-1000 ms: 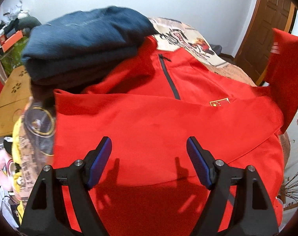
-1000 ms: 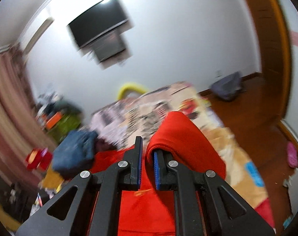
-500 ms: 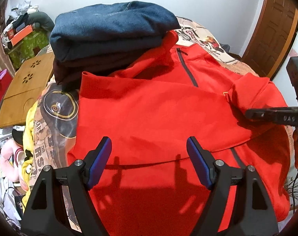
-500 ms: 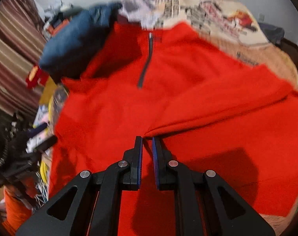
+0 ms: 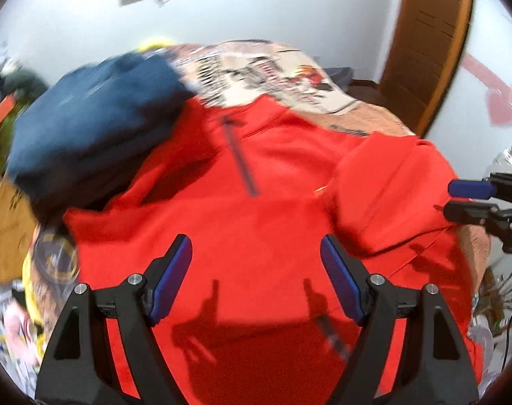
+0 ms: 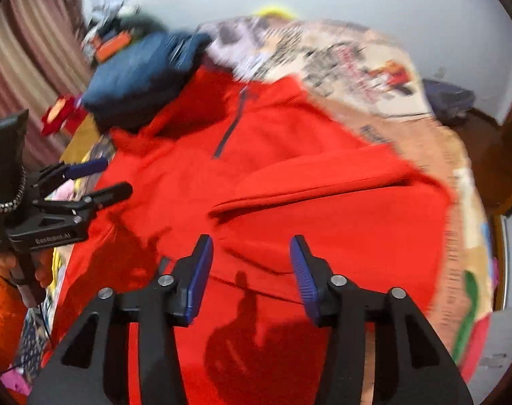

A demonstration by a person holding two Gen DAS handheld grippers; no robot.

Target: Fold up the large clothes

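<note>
Here, scene by label:

Garment: a large red fleece pullover with a short dark zipper at the neck [image 5: 256, 222] [image 6: 289, 202] lies spread flat on the bed, collar toward the far edge, hem toward the near edge.

Sleeves: both are folded inward across the chest; the right one forms a raised ridge running in from the right edge of the bed.

Bed: a printed beige comic-pattern cover [image 5: 289, 77] [image 6: 357, 67] shows beyond the collar and along the right edge.

Stack: folded dark blue clothes [image 5: 93, 118] [image 6: 141, 74] sit at the far left corner of the bed, overlapping the pullover's shoulder.

Left gripper [image 5: 256, 280] [image 6: 102, 177]: hovers over the lower body of the pullover; jaws wide apart, holding nothing.

Right gripper [image 6: 250, 276] [image 5: 458, 199]: hovers over the hem area near the right sleeve; jaws apart, holding nothing.

Sharpness: both views are motion-blurred, so fine details are unclear.
</note>
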